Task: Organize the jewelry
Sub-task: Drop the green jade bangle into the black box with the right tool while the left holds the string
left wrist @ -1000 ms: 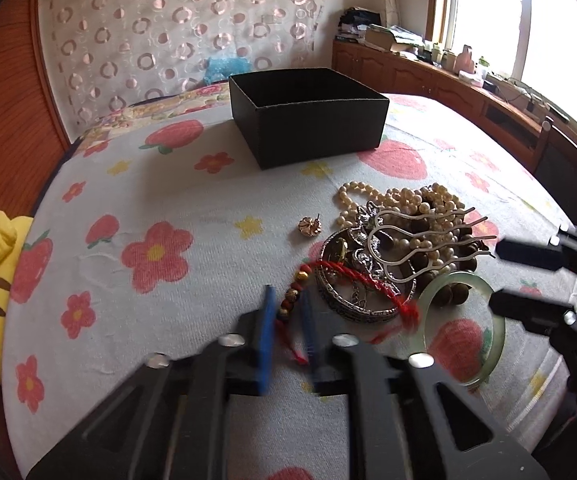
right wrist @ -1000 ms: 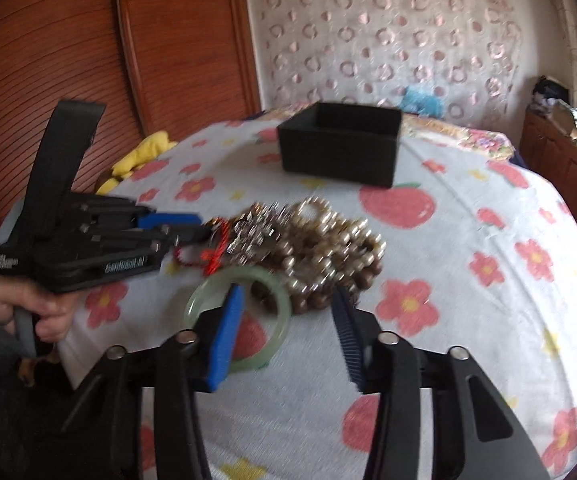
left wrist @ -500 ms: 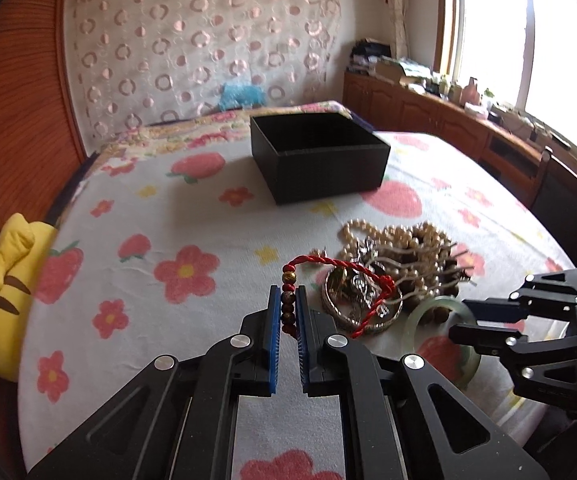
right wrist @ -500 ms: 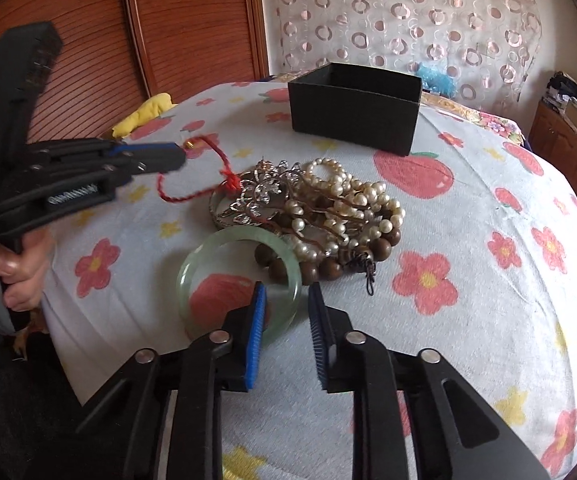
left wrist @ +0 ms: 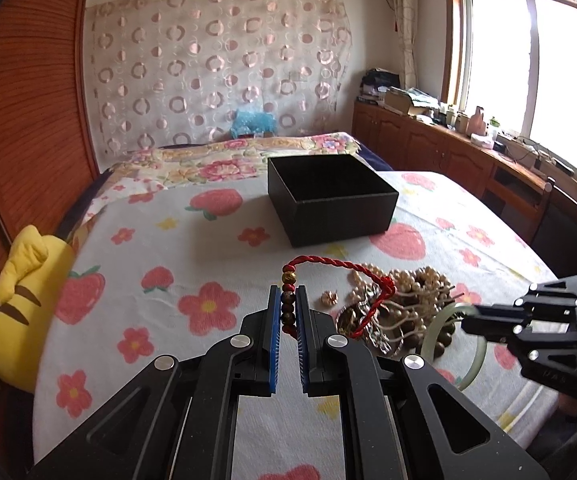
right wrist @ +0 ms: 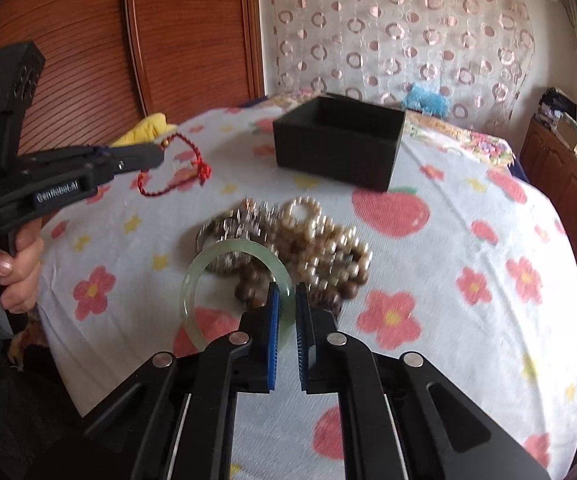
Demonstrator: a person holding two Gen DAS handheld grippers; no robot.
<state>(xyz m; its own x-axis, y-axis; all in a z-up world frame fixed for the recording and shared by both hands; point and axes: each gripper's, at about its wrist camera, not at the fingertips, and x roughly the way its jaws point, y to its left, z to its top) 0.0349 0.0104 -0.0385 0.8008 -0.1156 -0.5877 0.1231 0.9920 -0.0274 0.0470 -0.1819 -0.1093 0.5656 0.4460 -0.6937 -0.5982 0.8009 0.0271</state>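
Left hand-held gripper (left wrist: 288, 306): clamped on the red cord bracelet (left wrist: 330, 280) — black box (left wrist: 330, 204) straight ahead, toward the bed's (left wrist: 208, 268) far edge.
Right hand-held gripper (right wrist: 285, 306): just closed, now clamped on the green bangle's (right wrist: 224, 264) near rim.

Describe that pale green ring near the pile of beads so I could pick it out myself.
Start at the black box on the flowered bedspread, then come toward the camera to the heap of pearls and brown beads. On the heap's near side sits the green bangle, its rim pinched by the right tongs. Unlike its beaded neighbours, it is one smooth, translucent hoop.
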